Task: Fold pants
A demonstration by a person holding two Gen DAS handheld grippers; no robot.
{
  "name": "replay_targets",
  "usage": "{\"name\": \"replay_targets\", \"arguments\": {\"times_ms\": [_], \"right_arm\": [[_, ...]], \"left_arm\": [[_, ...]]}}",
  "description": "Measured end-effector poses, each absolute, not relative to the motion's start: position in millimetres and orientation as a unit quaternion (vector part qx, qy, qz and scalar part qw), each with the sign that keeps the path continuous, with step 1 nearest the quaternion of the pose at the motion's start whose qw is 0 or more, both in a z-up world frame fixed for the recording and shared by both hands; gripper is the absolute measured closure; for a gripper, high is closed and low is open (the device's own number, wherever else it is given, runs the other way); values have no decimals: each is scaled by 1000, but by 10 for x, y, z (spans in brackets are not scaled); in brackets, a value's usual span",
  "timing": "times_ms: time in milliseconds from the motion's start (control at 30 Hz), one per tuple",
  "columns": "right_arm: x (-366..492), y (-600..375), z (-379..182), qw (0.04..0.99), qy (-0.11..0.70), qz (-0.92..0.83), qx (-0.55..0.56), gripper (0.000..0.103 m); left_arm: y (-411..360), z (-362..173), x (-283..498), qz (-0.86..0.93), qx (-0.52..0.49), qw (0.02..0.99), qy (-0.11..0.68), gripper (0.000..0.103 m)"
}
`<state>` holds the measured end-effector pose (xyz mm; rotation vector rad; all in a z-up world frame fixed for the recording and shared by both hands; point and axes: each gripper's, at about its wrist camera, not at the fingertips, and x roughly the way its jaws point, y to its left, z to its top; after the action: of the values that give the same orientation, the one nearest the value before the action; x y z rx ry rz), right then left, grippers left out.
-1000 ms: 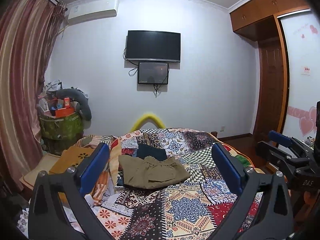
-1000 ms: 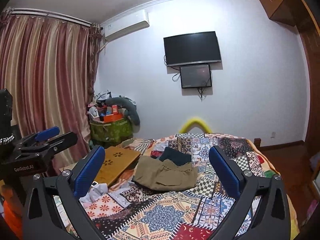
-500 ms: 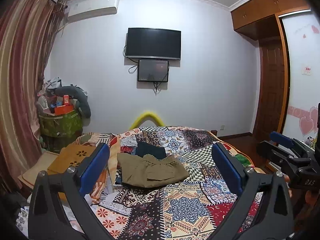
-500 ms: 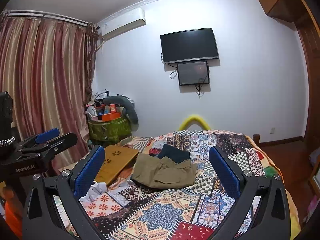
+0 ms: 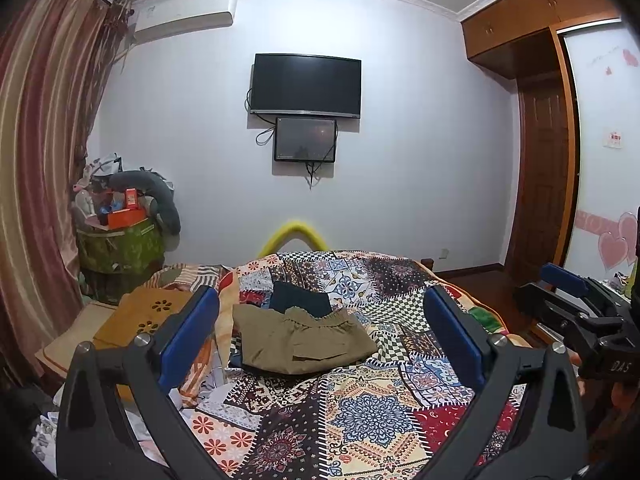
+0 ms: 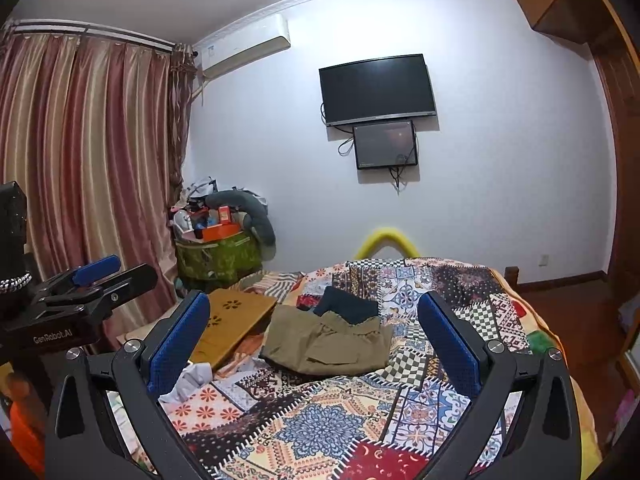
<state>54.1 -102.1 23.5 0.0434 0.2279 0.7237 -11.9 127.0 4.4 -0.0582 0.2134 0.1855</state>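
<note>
Olive-khaki cotton pants (image 5: 302, 340) lie already folded into a compact rectangle on the patchwork quilted bed (image 5: 360, 412), at twelve o'clock from the left gripper (image 5: 320, 344) and right gripper (image 6: 314, 344), whose jaws gape empty, so little seems left.

open patchwork bed (image 5: 360, 412) in front of folded pants (image 5: 300, 340); dark garment (image 5: 300, 300) touching behind; wooden board (image 5: 140, 316), crumpled cloth crowding left.

Pants (image 5: 300, 340) lie on bed (image 5: 360, 420), before dark garment (image 5: 300, 300).
</note>
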Motion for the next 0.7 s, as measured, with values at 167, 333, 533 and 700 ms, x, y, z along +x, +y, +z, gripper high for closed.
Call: {"name": "replay_targets", "arguments": {"times_ms": [167, 333, 533, 700], "right_arm": [[531, -1027, 230, 929, 113, 351, 22, 0], [540, -1025, 234, 930, 113, 349, 23, 0], [546, -1031, 235, 930, 114, 348, 23, 0], [555, -1043, 223, 931, 116, 346, 24, 0]], "left_arm": [[1268, 40, -105, 91, -28, 990, 107, 0], [1241, 25, -103, 90, -30, 989, 109, 0], [1225, 13, -89, 86, -30, 990, 112, 0], [1229, 28, -98, 83, -31, 990, 113, 0]]}}
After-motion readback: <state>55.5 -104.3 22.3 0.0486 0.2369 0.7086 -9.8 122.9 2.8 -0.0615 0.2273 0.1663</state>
